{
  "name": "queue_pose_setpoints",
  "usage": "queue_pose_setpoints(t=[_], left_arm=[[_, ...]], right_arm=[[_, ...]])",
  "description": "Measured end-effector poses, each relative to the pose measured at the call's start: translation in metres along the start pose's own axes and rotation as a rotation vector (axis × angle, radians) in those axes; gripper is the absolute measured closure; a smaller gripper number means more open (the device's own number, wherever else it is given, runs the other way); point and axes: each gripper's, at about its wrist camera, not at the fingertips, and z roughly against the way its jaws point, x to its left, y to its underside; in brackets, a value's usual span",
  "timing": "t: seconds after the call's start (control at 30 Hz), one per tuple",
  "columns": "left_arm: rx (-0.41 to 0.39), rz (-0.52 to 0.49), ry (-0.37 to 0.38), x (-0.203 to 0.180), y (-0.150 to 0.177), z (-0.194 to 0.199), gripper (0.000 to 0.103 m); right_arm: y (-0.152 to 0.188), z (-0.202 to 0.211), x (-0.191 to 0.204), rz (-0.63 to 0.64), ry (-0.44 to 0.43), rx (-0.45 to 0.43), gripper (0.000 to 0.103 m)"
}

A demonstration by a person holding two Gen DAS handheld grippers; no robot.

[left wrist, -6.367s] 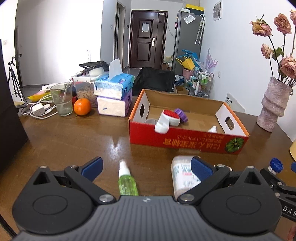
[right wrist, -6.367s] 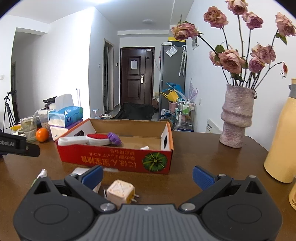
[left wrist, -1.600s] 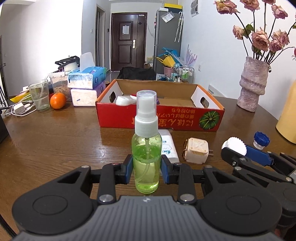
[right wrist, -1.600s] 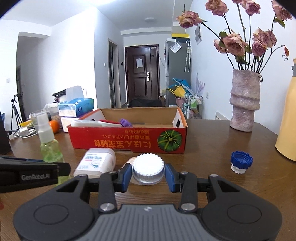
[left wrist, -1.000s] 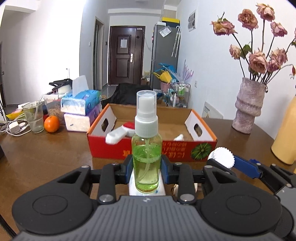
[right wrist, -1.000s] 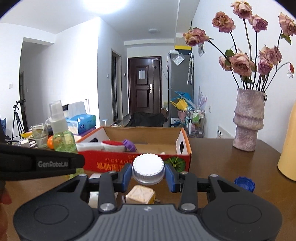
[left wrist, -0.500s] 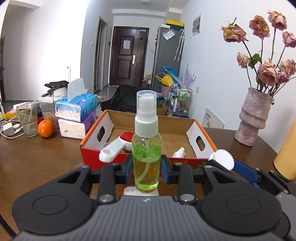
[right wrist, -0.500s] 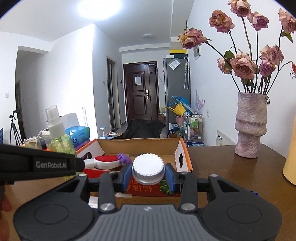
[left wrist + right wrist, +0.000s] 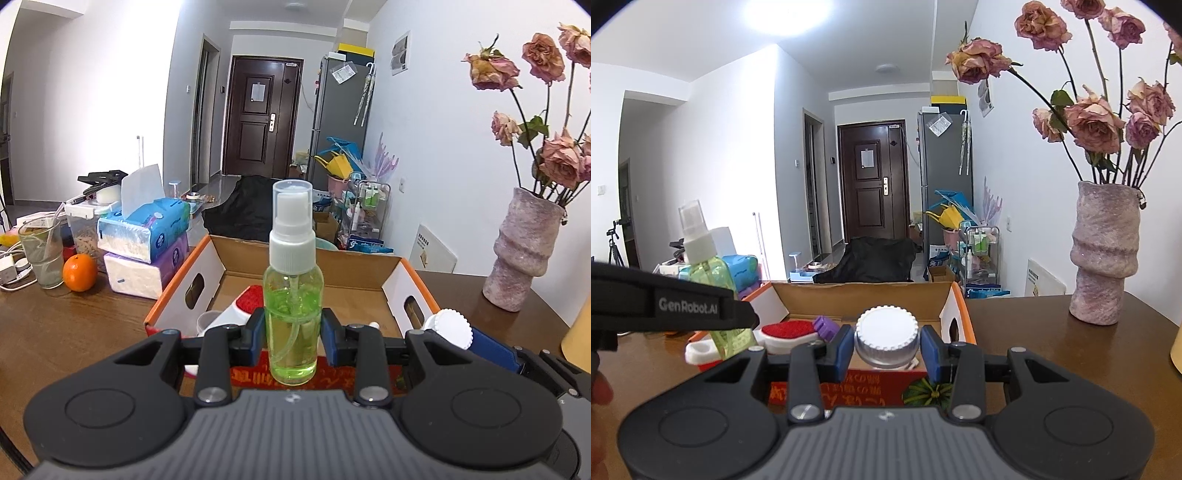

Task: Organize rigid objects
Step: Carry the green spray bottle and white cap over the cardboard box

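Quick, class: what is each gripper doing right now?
Left gripper: closed on the green clear plastic spray bottle.
Right gripper: closed on the white ridged-cap bottle.

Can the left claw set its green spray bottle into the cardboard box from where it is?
Probably yes: the left claw holds the spray bottle upright before the open-topped cardboard box, nothing between.

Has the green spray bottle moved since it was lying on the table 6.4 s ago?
Yes. The left claw has lifted the bottle upright and carried it toward the box, whose front edge it now overlaps.
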Motion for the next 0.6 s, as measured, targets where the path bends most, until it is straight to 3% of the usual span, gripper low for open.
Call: queue_pose_setpoints(t=[0.6], left_arm=[[-0.042,-0.038,-0.055,0.000,-0.029,-0.061,0.071]], right_arm=[[-0.024,-0.062,0.001,0.048,-0.013,-0.018,0.065]])
